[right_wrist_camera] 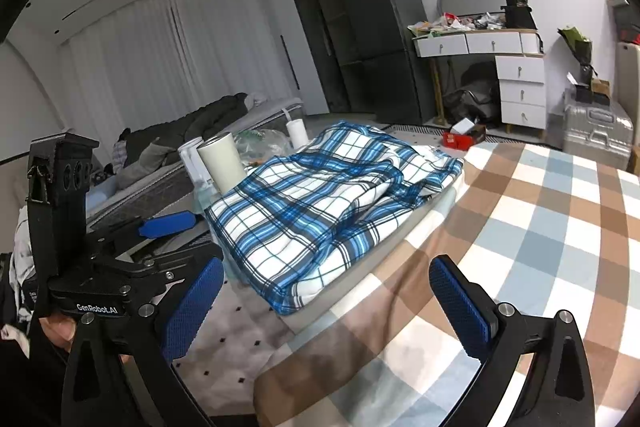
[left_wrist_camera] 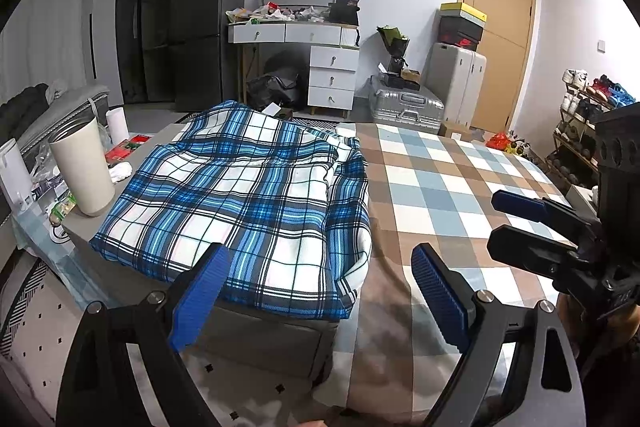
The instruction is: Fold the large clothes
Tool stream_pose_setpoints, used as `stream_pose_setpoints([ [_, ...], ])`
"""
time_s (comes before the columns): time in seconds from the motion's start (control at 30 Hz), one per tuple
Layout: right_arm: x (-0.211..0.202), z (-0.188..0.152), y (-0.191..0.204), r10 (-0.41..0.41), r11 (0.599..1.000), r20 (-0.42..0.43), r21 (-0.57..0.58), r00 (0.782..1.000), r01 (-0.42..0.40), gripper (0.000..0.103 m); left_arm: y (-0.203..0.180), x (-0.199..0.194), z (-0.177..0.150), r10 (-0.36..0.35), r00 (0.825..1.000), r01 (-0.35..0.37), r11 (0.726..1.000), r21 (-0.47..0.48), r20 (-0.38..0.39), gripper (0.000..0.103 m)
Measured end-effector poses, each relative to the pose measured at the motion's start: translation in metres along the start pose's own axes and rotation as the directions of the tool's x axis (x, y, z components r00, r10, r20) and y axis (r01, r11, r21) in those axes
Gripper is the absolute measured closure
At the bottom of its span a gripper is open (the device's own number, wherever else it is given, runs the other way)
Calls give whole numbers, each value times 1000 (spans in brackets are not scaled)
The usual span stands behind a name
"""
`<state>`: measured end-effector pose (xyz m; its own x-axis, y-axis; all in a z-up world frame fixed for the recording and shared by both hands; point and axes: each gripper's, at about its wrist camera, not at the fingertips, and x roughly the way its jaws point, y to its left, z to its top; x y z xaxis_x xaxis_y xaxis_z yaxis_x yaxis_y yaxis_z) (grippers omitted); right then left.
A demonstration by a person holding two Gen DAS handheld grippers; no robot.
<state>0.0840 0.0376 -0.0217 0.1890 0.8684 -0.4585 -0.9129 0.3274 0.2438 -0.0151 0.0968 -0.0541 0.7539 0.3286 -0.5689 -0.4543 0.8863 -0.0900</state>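
Note:
A blue, white and black plaid garment [left_wrist_camera: 256, 195] lies folded into a rough rectangle on a grey table, its right edge on the brown and blue checked cloth [left_wrist_camera: 448, 187]. It also shows in the right wrist view [right_wrist_camera: 320, 211]. My left gripper [left_wrist_camera: 316, 291] is open and empty, held just in front of the garment's near edge. My right gripper [right_wrist_camera: 324, 307] is open and empty, above the checked cloth [right_wrist_camera: 540, 247] near the garment's front corner. The right gripper shows at the right of the left wrist view [left_wrist_camera: 532, 215]; the left gripper shows at the left of the right wrist view [right_wrist_camera: 168, 223].
A tall cream cup [left_wrist_camera: 82, 171] and white bottles stand left of the garment with small clutter. Behind are a dark fridge [left_wrist_camera: 208, 27], a white dresser [left_wrist_camera: 320, 67], silver suitcases [left_wrist_camera: 404, 105], a wooden door [left_wrist_camera: 500, 27] and a shoe rack [left_wrist_camera: 580, 115]. A bed [right_wrist_camera: 192, 147] lies left.

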Motion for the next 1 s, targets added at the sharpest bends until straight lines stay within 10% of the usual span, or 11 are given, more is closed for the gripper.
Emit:
stream_pose_setpoints([
  [1.0, 0, -2, -2, -1, 1000, -2, 2, 1000, 1, 0, 0, 2, 0, 1, 1000, -1, 1000, 7, -7, 13],
])
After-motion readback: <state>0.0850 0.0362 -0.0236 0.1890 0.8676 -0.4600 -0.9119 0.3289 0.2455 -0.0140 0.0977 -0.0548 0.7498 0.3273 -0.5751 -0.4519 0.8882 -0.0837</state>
